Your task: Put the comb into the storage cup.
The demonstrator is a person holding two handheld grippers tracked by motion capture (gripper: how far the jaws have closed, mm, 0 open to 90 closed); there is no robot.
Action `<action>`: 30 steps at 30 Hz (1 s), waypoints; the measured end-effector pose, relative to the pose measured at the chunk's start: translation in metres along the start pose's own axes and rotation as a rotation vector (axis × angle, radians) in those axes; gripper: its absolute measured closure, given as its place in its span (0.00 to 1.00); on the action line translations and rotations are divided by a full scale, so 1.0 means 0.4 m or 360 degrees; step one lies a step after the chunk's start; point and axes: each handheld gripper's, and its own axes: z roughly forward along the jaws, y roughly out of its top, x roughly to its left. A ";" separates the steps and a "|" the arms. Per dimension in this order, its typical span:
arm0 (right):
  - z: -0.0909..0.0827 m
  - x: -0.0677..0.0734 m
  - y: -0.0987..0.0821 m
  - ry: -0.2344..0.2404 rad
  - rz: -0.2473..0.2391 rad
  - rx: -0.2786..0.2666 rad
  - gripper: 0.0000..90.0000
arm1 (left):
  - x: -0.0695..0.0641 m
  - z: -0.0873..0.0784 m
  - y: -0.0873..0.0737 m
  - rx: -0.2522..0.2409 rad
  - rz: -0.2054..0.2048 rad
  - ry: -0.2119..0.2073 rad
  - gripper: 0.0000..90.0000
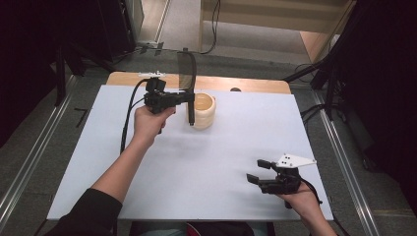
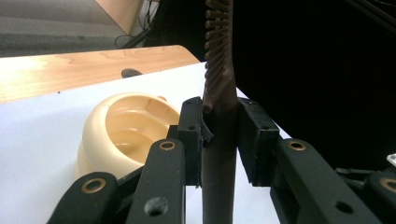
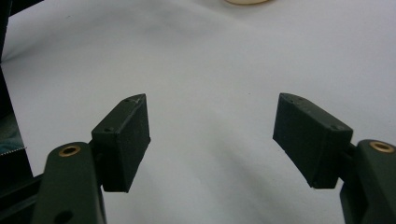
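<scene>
A long dark brown brush (image 1: 189,88) stands upright, bristled end up, in my left gripper (image 1: 190,97), which is shut on its handle. In the left gripper view the handle (image 2: 218,154) sits pinched between the two pads, with the rows of bristles (image 2: 215,42) above them. The brush's lower end hangs just left of a cream round container (image 1: 204,111) at the far middle of the white table top (image 1: 206,162); that container (image 2: 123,128) is hollow and lies behind and left of the jaws. My right gripper (image 1: 258,171) rests near the front right, open, nothing between its pads (image 3: 125,140).
A strip of bare wood (image 1: 255,85) runs along the table's far edge, with a small dark object (image 1: 235,90) on it. Metal rails (image 1: 344,162) flank both sides. Cables and dark stands crowd the floor beyond. The cream container's rim (image 3: 245,2) peeks in at the top of the right gripper view.
</scene>
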 end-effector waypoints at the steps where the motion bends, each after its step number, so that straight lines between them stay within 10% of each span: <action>1: 0.000 0.000 0.000 0.0001 -0.0002 0.0001 0.28 | 0.000 0.004 0.003 0.0005 0.0003 0.0001 0.81; 30: 0.001 0.002 -0.003 0.0002 0.0009 0.0010 0.28 | 0.002 0.094 0.107 0.0009 0.0105 0.0077 0.81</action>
